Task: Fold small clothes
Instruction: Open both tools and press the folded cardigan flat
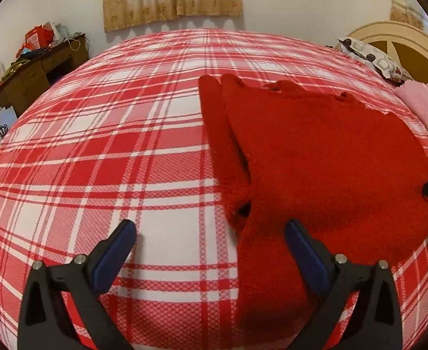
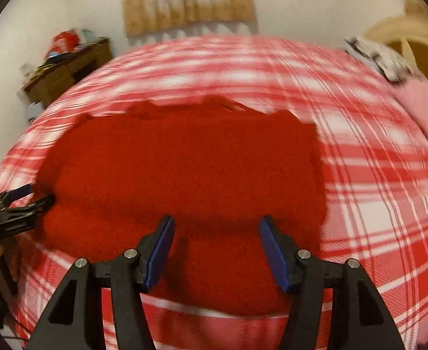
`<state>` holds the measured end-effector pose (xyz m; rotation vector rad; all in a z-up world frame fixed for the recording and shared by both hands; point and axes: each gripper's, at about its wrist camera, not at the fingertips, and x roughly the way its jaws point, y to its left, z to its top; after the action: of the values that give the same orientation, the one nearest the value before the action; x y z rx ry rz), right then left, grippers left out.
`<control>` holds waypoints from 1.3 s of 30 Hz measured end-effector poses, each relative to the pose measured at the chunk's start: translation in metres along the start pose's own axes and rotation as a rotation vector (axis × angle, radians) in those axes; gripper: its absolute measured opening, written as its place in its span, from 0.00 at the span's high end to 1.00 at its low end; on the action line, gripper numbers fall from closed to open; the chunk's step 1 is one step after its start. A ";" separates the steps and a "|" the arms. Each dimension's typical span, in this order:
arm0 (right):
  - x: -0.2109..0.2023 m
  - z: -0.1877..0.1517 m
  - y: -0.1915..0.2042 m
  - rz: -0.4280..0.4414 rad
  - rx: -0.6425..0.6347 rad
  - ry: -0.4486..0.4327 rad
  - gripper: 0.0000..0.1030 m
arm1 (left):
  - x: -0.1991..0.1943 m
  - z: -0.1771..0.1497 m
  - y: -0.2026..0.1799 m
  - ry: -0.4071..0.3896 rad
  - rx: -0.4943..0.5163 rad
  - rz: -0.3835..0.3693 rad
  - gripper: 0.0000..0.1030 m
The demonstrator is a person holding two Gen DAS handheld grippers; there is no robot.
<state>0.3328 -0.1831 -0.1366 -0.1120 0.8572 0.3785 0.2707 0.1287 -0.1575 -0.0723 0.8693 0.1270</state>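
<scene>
**Two grippers poised over one red sweater**

Both grippers hang above a small red sweater (image 1: 316,160) that lies spread on the bed (image 1: 97,160), over a red-and-white plaid sheet. It sits toward the side of the bed with the headboard (image 1: 403,43), and one sleeve (image 1: 217,134) is laid alongside its body on the left. A pink garment (image 1: 427,110) lies near it on the headboard side, apart from it.

The left gripper (image 1: 211,233) has its fingers spread as wide as they go, with nothing between them; one blue pad (image 1: 304,250) hovers over the sweater's near left edge, the other over bare sheet. The right gripper (image 2: 215,245) hangs over the middle of the near hem with its fingers (image 2: 161,250) part open and empty. Whether its tips brush the knit I cannot tell, since that view is blurred.

The knit looks thick, fuzzy and soft, so I judge it light, floppy and not slippery. It should sag from wherever it is lifted and cling a little to itself. Best holds look like the two near corners of the hem, or the hem and the shoulder on one side, pinching through both layers so the front does not peel away from the back.
</scene>
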 end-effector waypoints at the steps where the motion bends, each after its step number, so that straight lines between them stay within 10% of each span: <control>1: 0.000 0.001 0.008 0.028 -0.018 -0.001 0.41 | 0.000 -0.001 -0.001 -0.001 -0.001 -0.004 0.00; 14: 0.051 0.026 0.025 -0.023 -0.014 0.057 0.36 | -0.011 -0.003 0.002 -0.045 -0.040 -0.037 0.00; 20: 0.013 0.030 0.035 0.012 -0.044 -0.097 0.36 | -0.012 0.009 0.003 -0.094 -0.026 -0.026 0.00; 25: 0.076 0.055 0.020 0.008 0.033 0.113 0.36 | 0.009 0.027 0.006 -0.037 -0.040 0.004 0.00; 39: 0.098 0.079 0.022 -0.063 0.007 0.079 0.30 | 0.023 0.030 0.012 0.012 -0.115 -0.059 0.00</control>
<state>0.4397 -0.1157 -0.1577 -0.1478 0.9305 0.3133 0.3062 0.1457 -0.1557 -0.2056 0.8704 0.1215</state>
